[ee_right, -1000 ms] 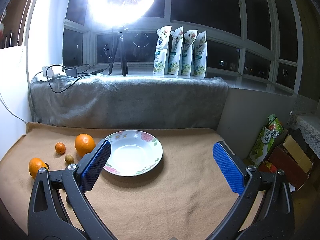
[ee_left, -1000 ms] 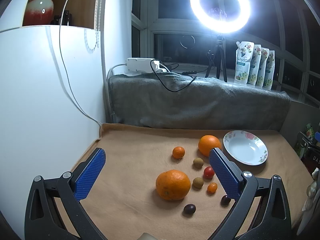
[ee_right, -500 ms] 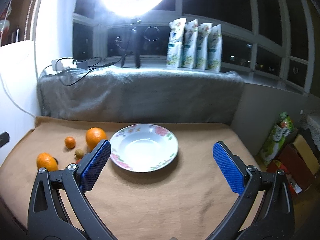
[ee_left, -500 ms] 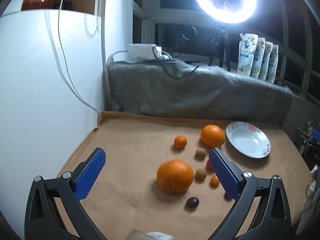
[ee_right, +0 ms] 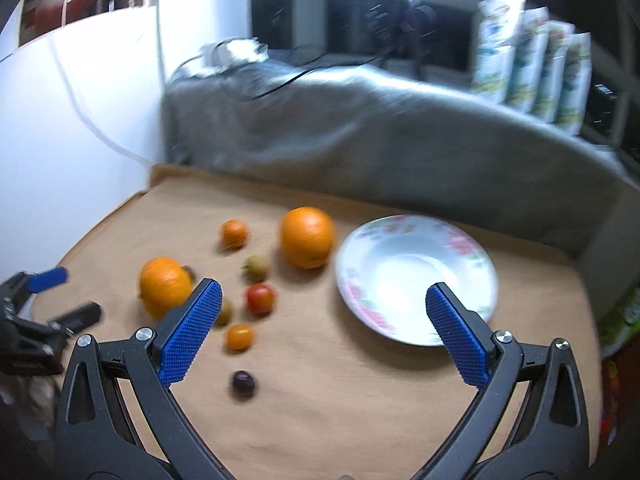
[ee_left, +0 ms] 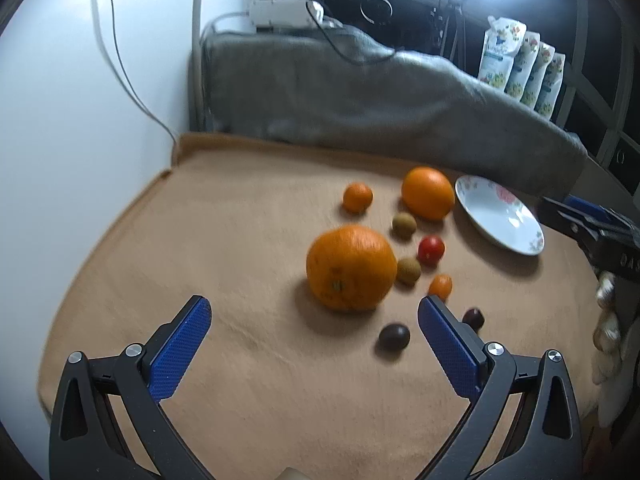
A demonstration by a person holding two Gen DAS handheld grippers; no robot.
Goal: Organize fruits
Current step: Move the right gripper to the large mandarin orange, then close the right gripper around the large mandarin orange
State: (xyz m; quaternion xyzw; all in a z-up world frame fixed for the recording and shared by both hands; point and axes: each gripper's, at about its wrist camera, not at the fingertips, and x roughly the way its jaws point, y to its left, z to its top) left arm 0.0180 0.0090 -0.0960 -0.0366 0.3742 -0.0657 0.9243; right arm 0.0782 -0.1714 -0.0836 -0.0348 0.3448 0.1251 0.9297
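Observation:
Loose fruit lies on a tan cloth: a big orange (ee_left: 351,267) (ee_right: 165,286), a second orange (ee_left: 428,193) (ee_right: 307,237), a small mandarin (ee_left: 357,197) (ee_right: 234,233), a red tomato (ee_left: 431,249) (ee_right: 260,298), two brownish fruits (ee_left: 404,224), a tiny orange fruit (ee_left: 440,286) (ee_right: 239,336) and two dark plums (ee_left: 394,336) (ee_right: 244,384). A white flowered plate (ee_left: 500,216) (ee_right: 416,276), with nothing in it, sits to their right. My left gripper (ee_left: 314,334) hangs open just short of the big orange. My right gripper (ee_right: 320,324) is open above the cloth between the fruit and the plate.
A grey blanket (ee_left: 360,92) covers the ledge behind the cloth, with a cable and power strip (ee_left: 286,12) on top. A white wall (ee_left: 80,100) bounds the left side. Several pouches (ee_left: 524,72) stand on the sill. The ring light's tripod (ee_right: 408,20) stands behind the blanket.
Both grippers have tilted down and moved closer to the fruit. The right one has swung left, so the fruit now lies between and ahead of its fingers. Both stay open.

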